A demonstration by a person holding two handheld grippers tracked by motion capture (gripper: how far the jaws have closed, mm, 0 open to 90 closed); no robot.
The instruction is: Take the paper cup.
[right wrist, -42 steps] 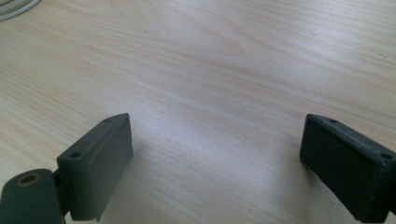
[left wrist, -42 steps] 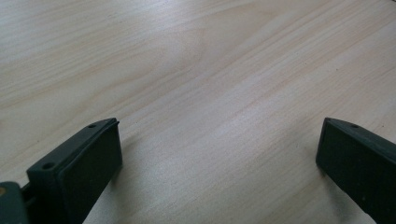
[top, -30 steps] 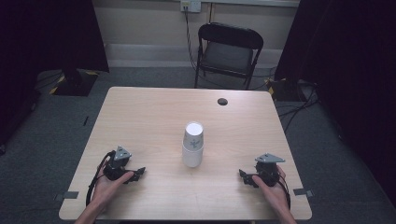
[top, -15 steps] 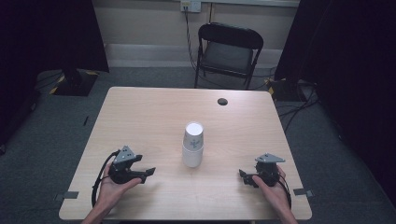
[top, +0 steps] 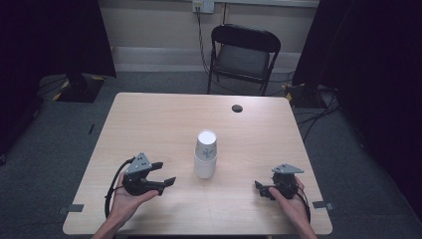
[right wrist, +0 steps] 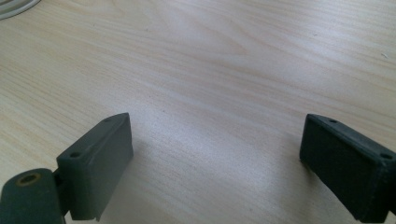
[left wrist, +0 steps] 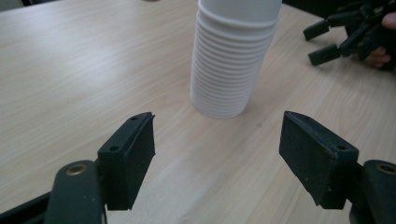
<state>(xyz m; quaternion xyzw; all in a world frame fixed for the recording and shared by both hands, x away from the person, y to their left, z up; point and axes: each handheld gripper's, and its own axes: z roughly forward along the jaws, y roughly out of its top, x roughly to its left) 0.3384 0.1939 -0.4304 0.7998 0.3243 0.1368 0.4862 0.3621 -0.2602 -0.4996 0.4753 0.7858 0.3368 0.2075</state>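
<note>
Two grippers flanking cup stack (top: 205, 154), standing upside down mid-table (top: 164, 119). Left gripper (top: 164, 174) pointing at stack, jaws closing yet spread, nothing between. Right gripper (top: 262, 189) resting well apart, jaws spread, empty.

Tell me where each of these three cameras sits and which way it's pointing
High view: above the person's side, looking forward and down on the table; both forearms and hands show.
Left gripper view: on the left gripper, facing the stack of cups; its jaws show.
Right gripper view: on the right gripper, facing bare tabletop.
Shared: the cups, high and left views.
</note>
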